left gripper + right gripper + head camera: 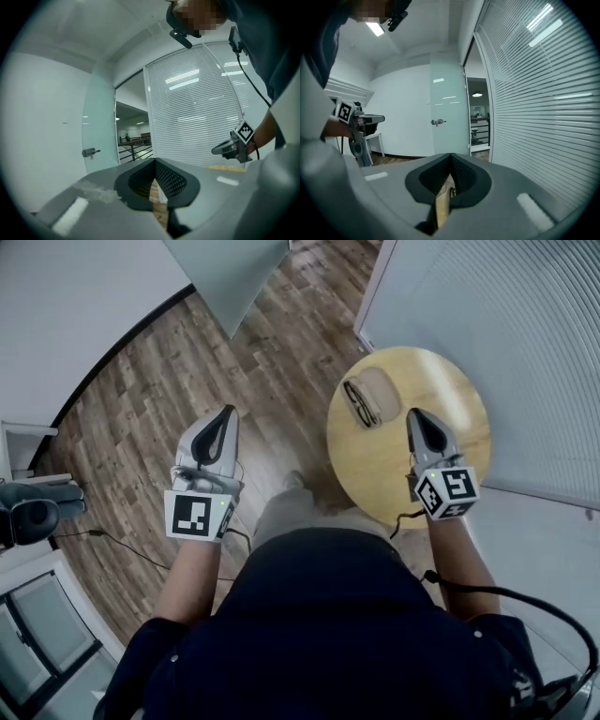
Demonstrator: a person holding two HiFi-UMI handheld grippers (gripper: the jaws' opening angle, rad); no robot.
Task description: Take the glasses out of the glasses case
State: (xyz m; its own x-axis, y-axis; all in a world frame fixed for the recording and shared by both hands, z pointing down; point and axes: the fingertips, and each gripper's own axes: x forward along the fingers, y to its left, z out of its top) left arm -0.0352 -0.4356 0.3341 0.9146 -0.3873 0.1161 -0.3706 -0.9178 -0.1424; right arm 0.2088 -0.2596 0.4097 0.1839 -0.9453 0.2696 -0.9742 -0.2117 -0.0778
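A round wooden table [450, 390] stands at the right in the head view. On it lies a beige glasses case [380, 390], with dark-framed glasses [359, 402] along its left edge; I cannot tell whether they lie inside it. My right gripper [418, 418] hovers over the table just right of the case, shut and holding nothing. My left gripper [226, 416] hangs over the floor well left of the table, also shut and holding nothing. In each gripper view the jaws meet at the tip, for the left gripper [154, 161] and for the right gripper [450, 157].
Wood floor [169, 381] lies between the table and a curved white wall. A glass door [234, 273] stands at the back, and a slatted blind wall [525, 343] runs close behind the table. Dark equipment [33, 512] with a cable sits at far left.
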